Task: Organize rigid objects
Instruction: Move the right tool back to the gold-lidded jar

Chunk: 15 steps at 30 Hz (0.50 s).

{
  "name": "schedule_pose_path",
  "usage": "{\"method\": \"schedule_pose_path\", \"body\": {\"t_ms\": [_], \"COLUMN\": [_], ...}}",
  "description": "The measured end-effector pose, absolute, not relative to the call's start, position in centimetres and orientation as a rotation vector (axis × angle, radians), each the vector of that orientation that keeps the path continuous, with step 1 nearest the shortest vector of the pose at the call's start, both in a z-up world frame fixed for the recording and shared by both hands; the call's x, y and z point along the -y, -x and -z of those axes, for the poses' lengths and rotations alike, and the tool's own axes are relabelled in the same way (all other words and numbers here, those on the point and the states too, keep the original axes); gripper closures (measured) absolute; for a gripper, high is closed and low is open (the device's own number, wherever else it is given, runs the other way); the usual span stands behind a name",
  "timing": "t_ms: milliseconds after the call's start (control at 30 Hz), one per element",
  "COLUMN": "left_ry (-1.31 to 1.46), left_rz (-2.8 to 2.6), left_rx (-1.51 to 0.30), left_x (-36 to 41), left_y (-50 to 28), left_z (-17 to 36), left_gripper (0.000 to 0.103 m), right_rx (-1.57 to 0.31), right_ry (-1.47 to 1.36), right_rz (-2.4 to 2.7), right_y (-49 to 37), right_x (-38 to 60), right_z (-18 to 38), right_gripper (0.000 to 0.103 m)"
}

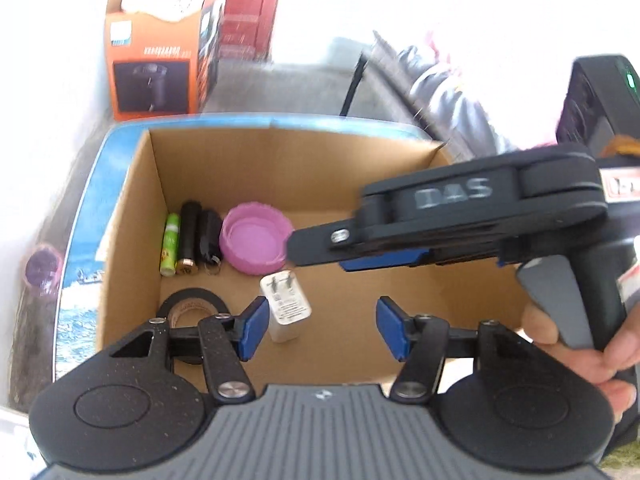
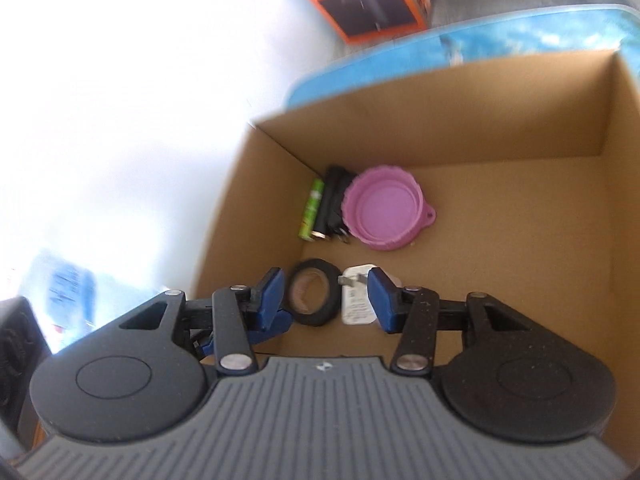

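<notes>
Both the left gripper (image 1: 318,328) and right gripper (image 2: 326,296) hang spread and empty over the cardboard box (image 1: 280,160). Inside lie a pink bowl (image 1: 254,242), white charger (image 1: 285,307), tape roll (image 2: 314,298) and what look like batteries (image 1: 171,245).

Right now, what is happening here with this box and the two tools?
A person holds a two-finger gripper in each hand above an open cardboard box. Both the left gripper and the right gripper are open and hold nothing. In the box already lie a green battery, a black cylinder, a pink collapsible bowl, a roll of black tape and a white charger plug. An orange carton stands behind the box.
</notes>
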<state>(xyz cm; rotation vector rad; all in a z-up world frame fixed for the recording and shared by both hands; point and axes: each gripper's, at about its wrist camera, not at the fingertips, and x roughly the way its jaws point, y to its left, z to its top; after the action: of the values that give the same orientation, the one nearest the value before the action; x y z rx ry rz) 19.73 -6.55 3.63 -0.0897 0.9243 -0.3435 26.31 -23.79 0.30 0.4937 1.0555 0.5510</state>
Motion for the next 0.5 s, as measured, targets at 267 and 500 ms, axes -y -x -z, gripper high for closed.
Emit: {"method": "schedule_pose_path", "body": {"t_ms": [267,500], "left_ry": [0.021,-0.058], "left_rz": [0.491,0.527], "left_rx": [-0.768,-0.792], "left_x": [5.5,5.7], "left_y": [-11.7,-7.2], "left_z": [-6.2,-3.6], "left_gripper": [0.035,0.035], "right_rx": [-0.854,-0.862], "right_ry": [-0.515,-0.58], "right_rz": [-0.545,-0.495], "right_y": [-16.0,-10.3], "right_x": [28.3,28.9], "right_z": [-4.1,-0.1], "right_gripper": [0.057,0.057]}}
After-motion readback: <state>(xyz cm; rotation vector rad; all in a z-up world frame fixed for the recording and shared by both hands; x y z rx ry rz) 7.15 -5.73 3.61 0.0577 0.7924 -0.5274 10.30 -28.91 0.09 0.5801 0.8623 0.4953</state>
